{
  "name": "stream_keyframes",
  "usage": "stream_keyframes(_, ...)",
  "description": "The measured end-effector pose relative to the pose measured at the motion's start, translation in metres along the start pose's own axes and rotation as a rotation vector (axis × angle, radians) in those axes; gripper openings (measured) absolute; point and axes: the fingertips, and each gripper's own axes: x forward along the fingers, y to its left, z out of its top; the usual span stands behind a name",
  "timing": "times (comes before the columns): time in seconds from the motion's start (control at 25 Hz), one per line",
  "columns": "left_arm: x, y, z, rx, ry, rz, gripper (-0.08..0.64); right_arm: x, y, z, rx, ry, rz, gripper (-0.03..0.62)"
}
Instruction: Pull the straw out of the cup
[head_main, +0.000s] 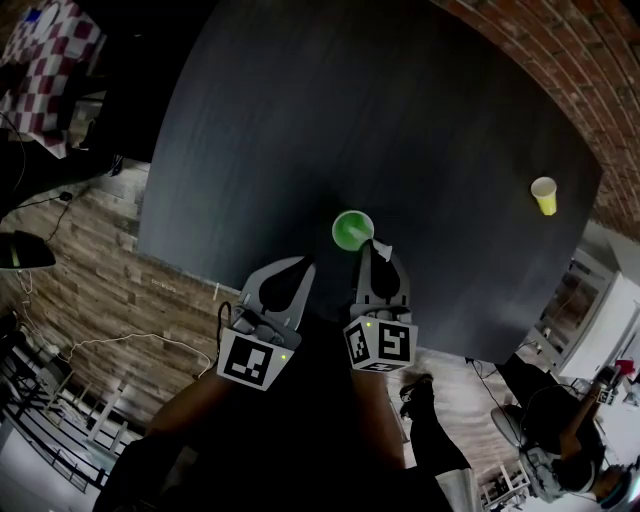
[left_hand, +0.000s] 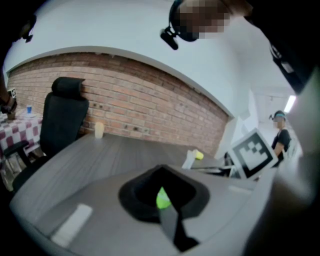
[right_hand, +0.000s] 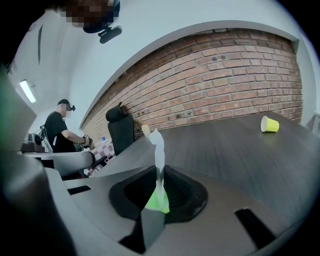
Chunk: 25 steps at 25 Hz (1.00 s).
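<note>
Dark wood-grain table (head_main: 300, 120) seen, edges rounded. Green cup (head_main: 352, 230) stood upright near front edge. Yellow cup (head_main: 544, 195) laid on its side well apart, toward right end. Pale cup (left_hand: 99, 130) stood upright at far edge.

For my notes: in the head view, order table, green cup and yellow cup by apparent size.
1. table
2. green cup
3. yellow cup
The cups' order is unsure: the green one stands nearer the camera.
</note>
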Motion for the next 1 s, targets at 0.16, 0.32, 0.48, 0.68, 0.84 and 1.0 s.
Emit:
stream_keyframes(0.16, -0.001, 0.002, 0.003, 0.007, -0.003, 0.002, 0.005, -0.002, 0.002, 0.003, -0.002, -0.005, -0.003, 0.043)
stream_keyframes(0.32, -0.001, 0.003, 0.007, 0.009, -0.009, 0.006, 0.005, -0.004, 0.001, 0.007, -0.003, -0.014, -0.005, 0.043)
stream_keyframes(0.48, -0.004, 0.003, 0.01, 0.015, -0.015, 0.001, 0.005, -0.007, 0.003, 0.009, -0.006, -0.023, -0.009, 0.043)
stream_keyframes(0.68, -0.008, 0.004, 0.018, 0.022, -0.036, 0.0, 0.005, -0.011, 0.007, 0.013, -0.012, -0.031, -0.015, 0.043)
stream_keyframes(0.84, -0.011, 0.002, 0.026, 0.028, -0.052, -0.003, 0.005, -0.016, 0.011, 0.019, -0.02, -0.044, -0.016, 0.043)
stream_keyframes(1.0, -0.014, -0.001, 0.032, 0.031, -0.071, -0.011, 0.005, -0.02, 0.014, 0.026, -0.03, -0.059, -0.02, 0.043)
